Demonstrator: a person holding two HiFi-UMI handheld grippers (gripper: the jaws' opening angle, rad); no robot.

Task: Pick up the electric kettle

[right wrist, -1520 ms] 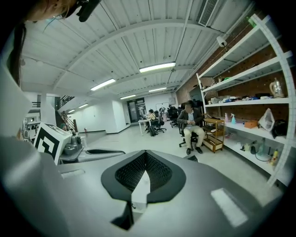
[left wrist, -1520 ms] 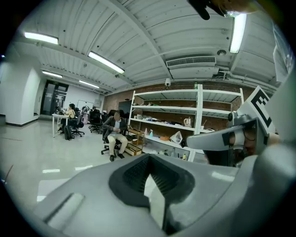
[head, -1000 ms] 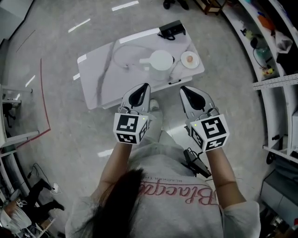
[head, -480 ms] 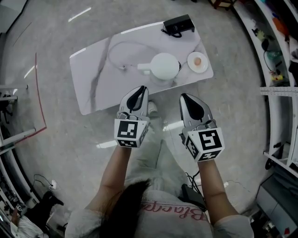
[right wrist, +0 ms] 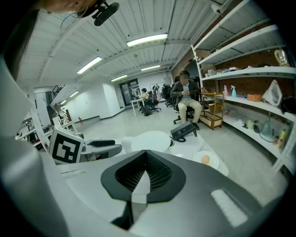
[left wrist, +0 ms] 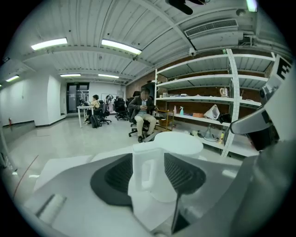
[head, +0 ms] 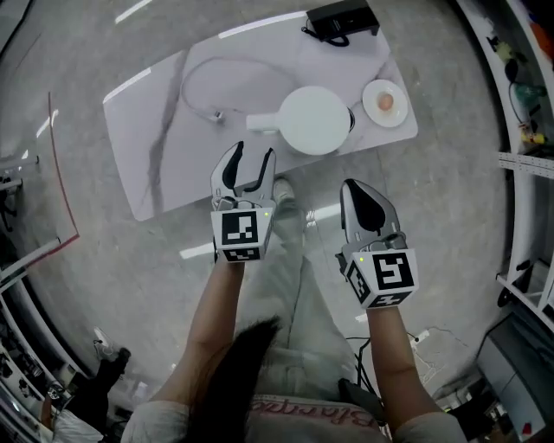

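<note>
A white electric kettle [head: 313, 119] stands on the white marble table [head: 160, 138], its handle [head: 258, 126] pointing left. My left gripper [head: 249, 157] is open just short of that handle, jaws spread to either side of it. In the left gripper view the kettle's handle [left wrist: 147, 172] stands upright between the open jaws, a little ahead of them, with the kettle's body [left wrist: 179, 144] behind. My right gripper [head: 364, 201] is shut on nothing, off the table's near edge. The right gripper view shows the kettle's lid [right wrist: 150, 140] beyond my shut right gripper [right wrist: 144, 159].
A white cable [head: 227, 76] loops on the table left of the kettle. To the kettle's right sits a small plate [head: 385, 102] with a round orange thing on it, and a black device [head: 342, 19] lies at the far edge. Shelving [head: 528, 130] runs along the right.
The left gripper has opened and moved forward to the kettle's handle. The right gripper has stayed shut and dropped back. The table now sits nearer in the head view.
</note>
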